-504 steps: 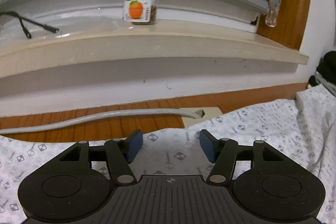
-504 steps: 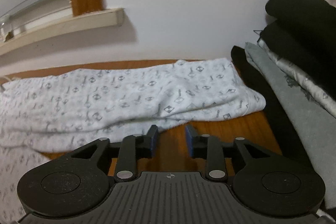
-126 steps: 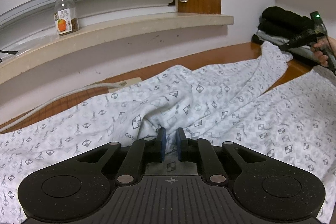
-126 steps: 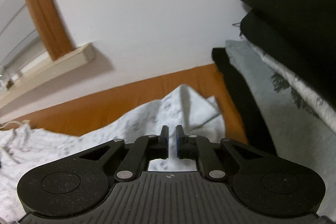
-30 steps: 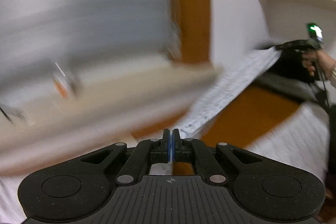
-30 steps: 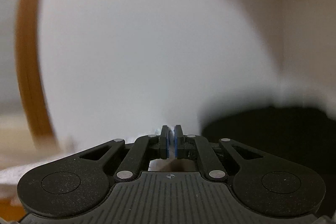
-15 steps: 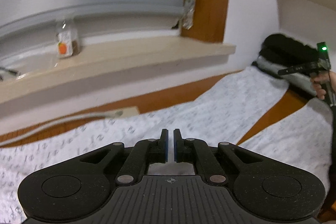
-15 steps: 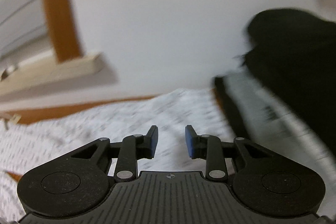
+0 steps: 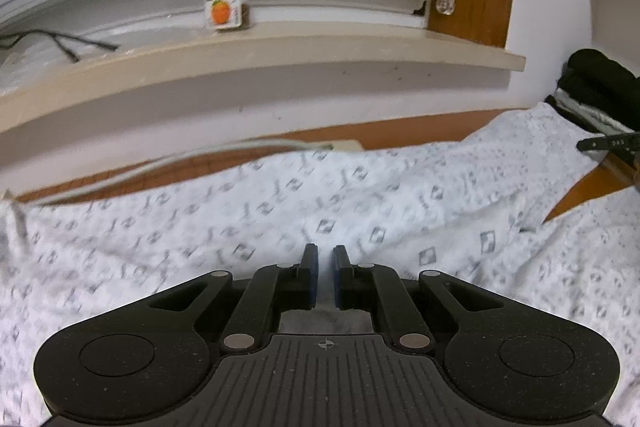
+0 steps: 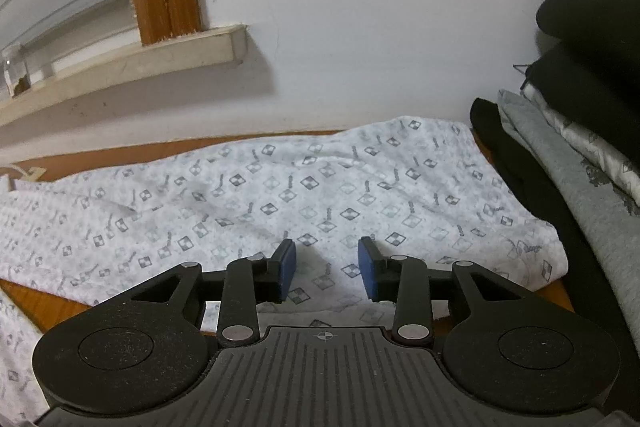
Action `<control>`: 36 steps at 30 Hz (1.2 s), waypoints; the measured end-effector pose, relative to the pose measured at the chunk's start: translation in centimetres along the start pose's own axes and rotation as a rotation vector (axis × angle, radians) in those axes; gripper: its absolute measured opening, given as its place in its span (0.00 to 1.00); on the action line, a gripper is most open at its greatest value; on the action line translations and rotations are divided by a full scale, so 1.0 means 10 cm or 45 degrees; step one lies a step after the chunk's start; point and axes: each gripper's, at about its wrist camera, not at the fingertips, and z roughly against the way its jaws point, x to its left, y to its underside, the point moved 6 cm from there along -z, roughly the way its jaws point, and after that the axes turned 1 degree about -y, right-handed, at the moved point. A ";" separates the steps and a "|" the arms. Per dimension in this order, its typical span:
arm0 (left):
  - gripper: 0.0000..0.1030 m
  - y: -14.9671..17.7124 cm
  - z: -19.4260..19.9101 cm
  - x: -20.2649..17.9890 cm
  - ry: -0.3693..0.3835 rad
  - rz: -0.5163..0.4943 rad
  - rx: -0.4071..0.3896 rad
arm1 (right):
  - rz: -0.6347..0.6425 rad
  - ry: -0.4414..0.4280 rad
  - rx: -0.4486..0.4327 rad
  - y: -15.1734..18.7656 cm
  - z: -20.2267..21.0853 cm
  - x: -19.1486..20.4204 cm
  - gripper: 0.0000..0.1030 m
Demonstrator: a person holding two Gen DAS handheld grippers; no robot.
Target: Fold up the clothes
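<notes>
In the left wrist view, the left claw (image 9: 325,259) is hovering low over the cloth (image 9: 360,195), a white garment with a small diamond print that is lying spread on the wooden bench (image 9: 404,131). Its jaws are standing almost together, with only a thin gap, and nothing is held between them; the fabric is lying under and ahead of the tips, not pinched. The step in hand seems to be letting go after laying one fold down, so I think it is good to lift this claw straight away from the fabric, without dragging, so that the flat layer is not pulled into wrinkles. The cloth is reaching from the left edge of this view across to the right, where the tip of the other tool (image 9: 608,143) is showing near a dark pile (image 9: 600,75). A jar (image 9: 226,1) is standing on the sill (image 9: 280,51) behind, well apart from the work. In the right wrist view, the right claw (image 10: 327,267) is opening, its blue pads (image 10: 287,269) standing clearly apart, and the cloth (image 10: 320,187) is lying flat below and between them but is not being gripped. The folded end of the garment is lying just ahead of this claw, and its right edge is coming just beside the stack (image 10: 580,155) of black and grey clothes. Here I would let the jaws open fully before drawing back, and would check that the edges are lying even before the next fold.
</notes>
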 end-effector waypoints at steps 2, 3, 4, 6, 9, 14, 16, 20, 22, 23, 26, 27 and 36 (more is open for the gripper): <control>0.08 0.06 0.05 0.04 -0.002 0.020 -0.002 | 0.041 0.011 0.007 0.01 0.00 0.05 0.41; 0.07 0.08 0.08 0.06 -0.003 0.034 -0.002 | 0.062 0.022 0.009 0.01 0.00 0.07 0.41; 0.07 0.10 0.11 0.08 -0.004 0.049 -0.003 | 0.073 0.030 0.009 0.02 0.00 0.09 0.41; 0.07 0.15 0.18 0.10 -0.010 0.072 -0.001 | 0.060 0.022 0.009 0.03 0.02 0.09 0.42; 0.07 0.23 0.31 0.11 -0.016 0.083 0.002 | 0.050 0.007 0.009 0.05 0.08 0.07 0.42; 0.08 0.30 0.46 0.12 -0.014 0.105 0.000 | 0.071 0.003 0.011 0.05 0.13 0.09 0.43; 0.12 0.26 0.52 0.21 -0.037 0.107 0.000 | 0.073 0.003 0.011 0.05 0.12 0.08 0.43; 0.18 0.03 0.73 0.71 -0.162 0.176 -0.076 | 0.070 0.001 0.011 0.04 0.12 0.08 0.43; 0.24 -0.12 0.76 1.06 -0.263 0.199 -0.092 | 0.071 0.001 0.010 0.05 0.12 0.09 0.43; 0.28 -0.16 0.73 1.24 -0.309 0.208 -0.081 | 0.071 0.001 0.010 0.04 0.12 0.09 0.43; 0.37 -0.23 0.56 1.71 -0.445 0.209 -0.014 | 0.071 0.002 0.011 0.04 0.13 0.09 0.43; 0.37 -0.23 0.49 1.83 -0.473 0.213 0.013 | 0.071 0.002 0.011 0.04 0.13 0.09 0.43; 0.07 -0.09 0.14 2.06 -0.510 0.189 0.108 | 0.068 -0.001 0.011 0.03 0.13 0.09 0.43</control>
